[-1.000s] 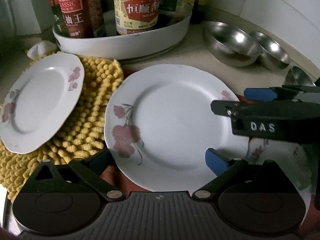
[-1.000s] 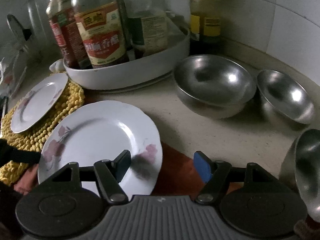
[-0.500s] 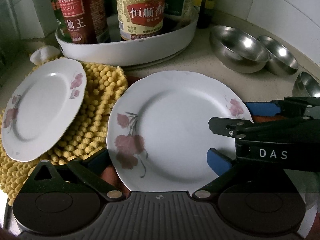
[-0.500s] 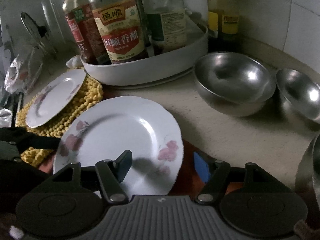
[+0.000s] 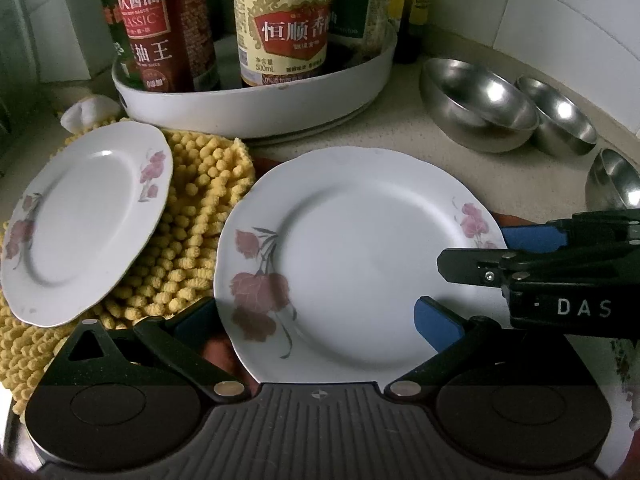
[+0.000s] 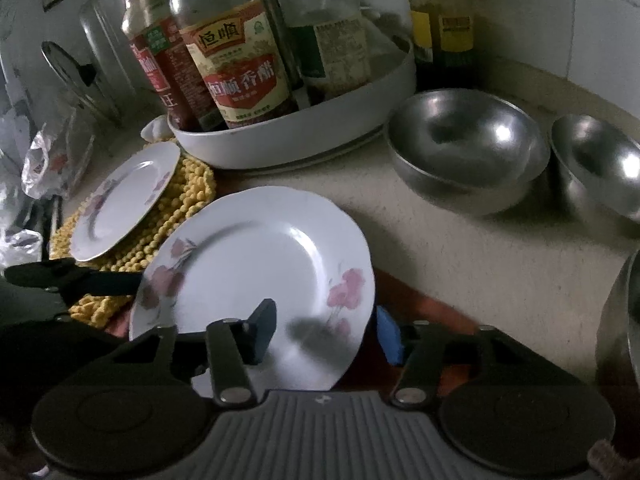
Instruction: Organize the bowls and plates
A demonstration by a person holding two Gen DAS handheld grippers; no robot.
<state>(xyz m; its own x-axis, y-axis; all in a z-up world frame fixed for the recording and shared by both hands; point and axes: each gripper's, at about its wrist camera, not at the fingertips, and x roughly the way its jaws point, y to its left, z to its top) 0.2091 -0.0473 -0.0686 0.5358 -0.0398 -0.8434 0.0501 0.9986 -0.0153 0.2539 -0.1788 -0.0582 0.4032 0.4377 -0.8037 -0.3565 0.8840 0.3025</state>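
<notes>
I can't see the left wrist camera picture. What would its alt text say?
A large white flowered plate lies between the open fingers of the left gripper, with the right gripper reaching over its right rim. A smaller matching plate rests on a yellow mat; behind stand a tray of sauce bottles and three steel bowls.

A large floral plate (image 5: 356, 264) fills the centre of the frame, between the spread fingers of the left tool (image 5: 316, 320). The right tool (image 5: 520, 256) reaches in from the right edge, straddling the plate's rim. A smaller floral plate (image 5: 80, 220) lies at left on a yellow mat (image 5: 192, 240).
</notes>
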